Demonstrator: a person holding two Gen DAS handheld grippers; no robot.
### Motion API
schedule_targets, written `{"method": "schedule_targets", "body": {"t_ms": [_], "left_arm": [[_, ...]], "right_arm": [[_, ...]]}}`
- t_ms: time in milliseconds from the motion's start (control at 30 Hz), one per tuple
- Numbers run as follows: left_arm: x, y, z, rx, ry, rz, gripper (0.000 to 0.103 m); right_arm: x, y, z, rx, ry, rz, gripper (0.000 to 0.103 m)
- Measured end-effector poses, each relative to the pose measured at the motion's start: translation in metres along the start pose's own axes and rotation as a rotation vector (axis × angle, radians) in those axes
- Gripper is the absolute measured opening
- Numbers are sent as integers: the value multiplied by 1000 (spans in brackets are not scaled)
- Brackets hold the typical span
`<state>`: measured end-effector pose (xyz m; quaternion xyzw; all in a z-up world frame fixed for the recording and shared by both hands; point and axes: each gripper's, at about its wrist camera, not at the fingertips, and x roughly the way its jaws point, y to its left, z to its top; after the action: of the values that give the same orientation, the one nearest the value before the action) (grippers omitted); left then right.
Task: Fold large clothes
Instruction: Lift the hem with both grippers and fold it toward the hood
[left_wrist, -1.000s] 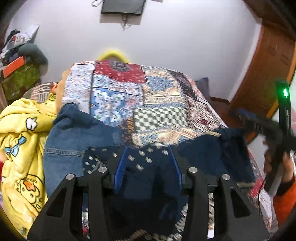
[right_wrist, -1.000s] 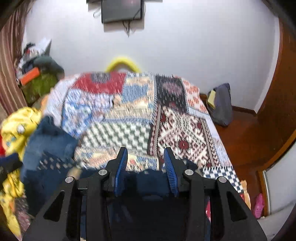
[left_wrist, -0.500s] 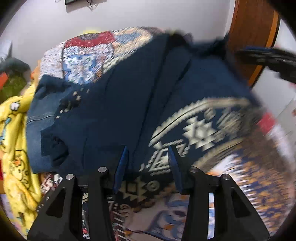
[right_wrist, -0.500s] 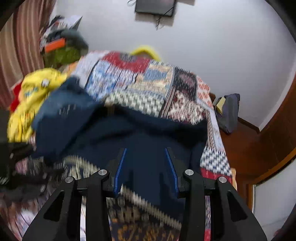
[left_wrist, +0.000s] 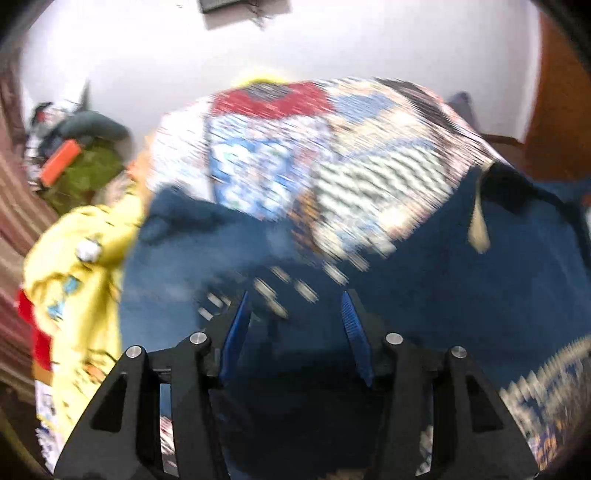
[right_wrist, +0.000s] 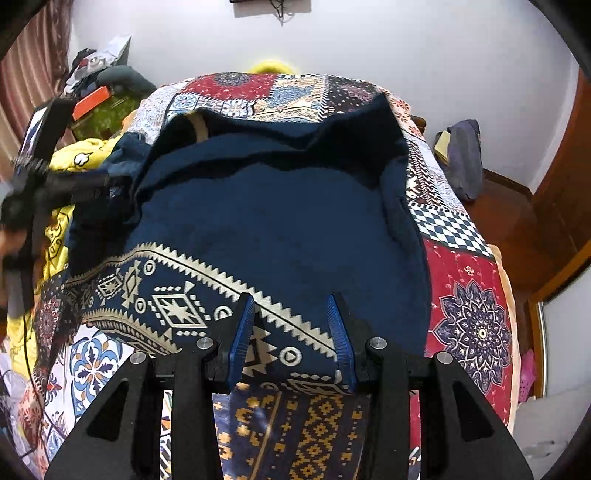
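While left gripper (left_wrist: 295, 310) opens over it, navy garment (right_wrist: 280, 229), cream-patterned hem, sits bunched between right gripper (right_wrist: 290, 325) pads.

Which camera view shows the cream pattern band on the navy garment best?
The right wrist view: the cream pattern band is sharp there and runs across the navy garment. The left wrist view is blurred and shows only a piece at its lower right edge.

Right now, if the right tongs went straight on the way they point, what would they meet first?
The right tongs would most likely meet the navy patterned garment spread on the patchwork bedspread: its cream zigzag border lies between the tips, though depth is unclear.
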<state>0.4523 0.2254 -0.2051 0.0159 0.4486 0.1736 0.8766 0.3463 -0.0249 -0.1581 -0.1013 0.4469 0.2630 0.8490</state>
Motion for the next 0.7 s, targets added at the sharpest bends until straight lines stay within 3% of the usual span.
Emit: {"method": "schedule_targets", "body": {"t_ms": [100,233,433,533,700], "left_arm": [[7,28,21,-75,35,49,51],[-23,56,19,-180,-20,-46,51],[-67,31,-19,-8,-53,-80,51],[-84,14,-51,76,-51,-117,60],[-81,1,-99,96,8,-189,62]], "right_arm": [[-7,-5,-2,17,-9,-4,37],[-16,-12,-6,30,-28,-30,37],[-24,-9,-8,49,-20,-35,37],[-28,-2,-8,38,-24,-25,37],[-35,15,-8,-9,-49,-17,37]]}}
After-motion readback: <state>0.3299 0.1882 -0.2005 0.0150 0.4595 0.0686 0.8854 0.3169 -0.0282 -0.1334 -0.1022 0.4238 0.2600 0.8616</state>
